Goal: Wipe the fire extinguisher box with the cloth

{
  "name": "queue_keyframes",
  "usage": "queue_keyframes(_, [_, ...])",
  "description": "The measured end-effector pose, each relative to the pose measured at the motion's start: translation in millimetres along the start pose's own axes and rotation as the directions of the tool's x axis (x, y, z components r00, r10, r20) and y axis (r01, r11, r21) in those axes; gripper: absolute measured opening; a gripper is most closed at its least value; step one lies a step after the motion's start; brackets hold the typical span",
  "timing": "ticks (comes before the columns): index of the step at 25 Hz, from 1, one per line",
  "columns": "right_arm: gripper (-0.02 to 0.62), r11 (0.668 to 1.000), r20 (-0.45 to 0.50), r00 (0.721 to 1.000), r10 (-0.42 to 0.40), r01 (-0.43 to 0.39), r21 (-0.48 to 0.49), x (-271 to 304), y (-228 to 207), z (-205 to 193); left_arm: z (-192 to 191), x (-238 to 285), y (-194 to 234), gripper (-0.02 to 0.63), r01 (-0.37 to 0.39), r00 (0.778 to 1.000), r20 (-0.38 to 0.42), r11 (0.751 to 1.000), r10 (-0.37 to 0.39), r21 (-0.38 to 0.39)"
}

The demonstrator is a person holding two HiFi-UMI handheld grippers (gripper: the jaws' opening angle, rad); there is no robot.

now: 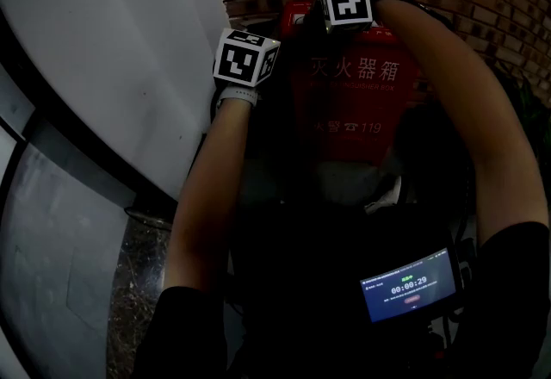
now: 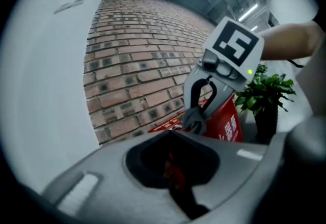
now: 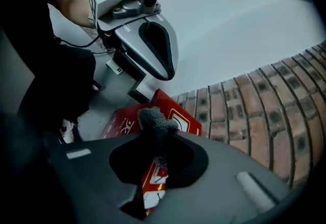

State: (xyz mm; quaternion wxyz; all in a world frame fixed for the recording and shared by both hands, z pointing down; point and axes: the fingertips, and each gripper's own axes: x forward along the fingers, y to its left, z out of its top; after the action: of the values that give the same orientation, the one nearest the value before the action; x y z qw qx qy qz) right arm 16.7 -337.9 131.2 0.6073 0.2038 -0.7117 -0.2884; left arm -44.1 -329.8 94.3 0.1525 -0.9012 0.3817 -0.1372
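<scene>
Pinches the cloth (image 3: pixel 156 122) in the right claw (image 3: pixel 153 139), directly over the fire extinguisher box (image 1: pixel 355 89) top; holds the left claw (image 2: pixel 179 179) pressed together, empty, just left.

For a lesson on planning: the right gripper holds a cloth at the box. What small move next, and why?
Probably draw the cloth across the box top: the right gripper is shut on it at the box's upper edge, ready to wipe.

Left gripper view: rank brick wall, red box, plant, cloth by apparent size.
1. brick wall, by far the largest.
2. red box and plant: these look about alike. The box is partly hidden, so they are not ranked.
3. cloth, the smallest.
</scene>
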Motion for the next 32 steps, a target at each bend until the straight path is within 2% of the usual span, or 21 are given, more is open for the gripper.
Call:
queue_keyframes(4, [0.035,0.998,-0.016,0.998,0.055,-0.056,-0.010,18,9,10,-10,2,-3,0.003,0.018,1.000,-0.007,1.000,-0.018,-0.001])
queue_keyframes(7, [0.035,0.999,0.000,0.999,0.041,-0.041,0.013,19,5,10,-10,6,-10,0.003,0.035,0.999,-0.007,0.999,-0.035,0.005])
queue_keyframes(13, [0.034,0.995,-0.031,0.997,0.072,-0.069,0.076,11,18,-23,1,19,-39,0.003,0.072,0.997,0.003,0.997,-0.072,0.025])
queue_keyframes(18, [0.034,0.994,-0.032,0.999,0.012,-0.008,0.105,-9,18,-63,20,38,-81,0.003,0.131,0.991,0.020,0.990,-0.133,0.060])
queue_keyframes(26, [0.034,0.981,-0.106,0.991,0.079,-0.059,0.185,-42,62,-141,52,63,-142,0.003,0.176,0.981,0.074,0.982,-0.181,0.070])
queue_keyframes(32, [0.034,0.978,-0.196,0.979,0.058,-0.016,0.209,-71,81,-203,68,75,-190,0.003,0.249,0.964,0.076,0.965,-0.256,0.085])
